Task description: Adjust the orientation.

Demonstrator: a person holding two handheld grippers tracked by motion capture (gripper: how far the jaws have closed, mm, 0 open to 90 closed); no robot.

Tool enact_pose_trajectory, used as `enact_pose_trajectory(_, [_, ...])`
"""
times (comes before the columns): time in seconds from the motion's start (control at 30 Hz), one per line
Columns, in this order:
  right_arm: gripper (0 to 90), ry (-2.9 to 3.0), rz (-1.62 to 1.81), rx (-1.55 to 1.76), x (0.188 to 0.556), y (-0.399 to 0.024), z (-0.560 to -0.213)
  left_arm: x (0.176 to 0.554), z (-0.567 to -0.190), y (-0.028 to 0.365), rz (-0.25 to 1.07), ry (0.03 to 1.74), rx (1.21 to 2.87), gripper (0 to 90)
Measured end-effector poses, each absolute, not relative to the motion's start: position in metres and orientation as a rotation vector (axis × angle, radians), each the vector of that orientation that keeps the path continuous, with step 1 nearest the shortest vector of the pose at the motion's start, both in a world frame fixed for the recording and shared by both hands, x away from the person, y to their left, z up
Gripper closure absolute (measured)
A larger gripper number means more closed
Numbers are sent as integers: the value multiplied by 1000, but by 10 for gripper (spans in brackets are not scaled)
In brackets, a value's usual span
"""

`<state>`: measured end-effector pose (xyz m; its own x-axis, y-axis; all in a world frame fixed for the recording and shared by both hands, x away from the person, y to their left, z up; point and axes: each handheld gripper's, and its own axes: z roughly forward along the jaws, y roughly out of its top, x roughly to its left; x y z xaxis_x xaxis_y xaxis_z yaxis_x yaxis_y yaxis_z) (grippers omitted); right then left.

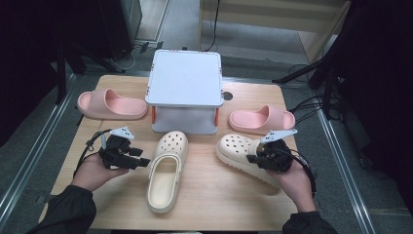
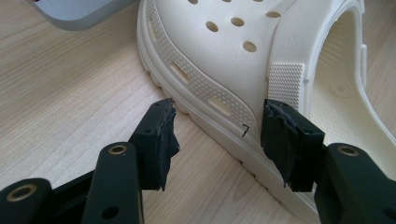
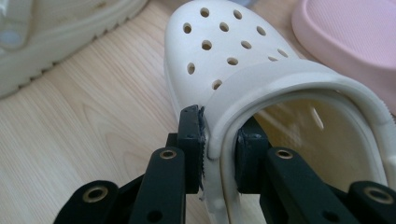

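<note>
wooden table (image 1: 204,195): shelf box (image 1: 185,90) & pink slides (image 1: 111,104) behind cream clogs (image 1: 168,168).

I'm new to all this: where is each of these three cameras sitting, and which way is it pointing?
High view: above the person's side, looking forward and down on the wooden table; both forearms, left gripper and right gripper show.
Left gripper view: rides the left gripper, looking along open jaws at the middle clog.
Right gripper view: rides the right gripper, jaws clamped on the right clog wall and strap.
Shared: both clogs, a pink slipper.
</note>
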<state>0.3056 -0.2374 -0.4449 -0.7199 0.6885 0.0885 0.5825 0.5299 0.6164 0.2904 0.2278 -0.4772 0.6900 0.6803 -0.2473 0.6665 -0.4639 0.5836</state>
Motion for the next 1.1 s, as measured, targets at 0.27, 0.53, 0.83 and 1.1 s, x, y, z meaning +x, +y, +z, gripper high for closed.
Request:
enact_pose_trajectory(0.27, [764,2603,974,1077,309,-198,-443,288,-478,229,30,1035,2228,442])
enact_pose_trajectory(0.53, [763,2612,983,1093,317,-170,-447,286,-479,227,26,1029,2234,441])
enact_pose_trajectory(0.83, [762,2602,943,1116,325,-157,-456,285,-480,227,21,1025,2243,440])
enact_pose_trajectory(1.1, [764,2624,944,1102,325,-147,-461,284,-480,225,12,1017,2247,440])
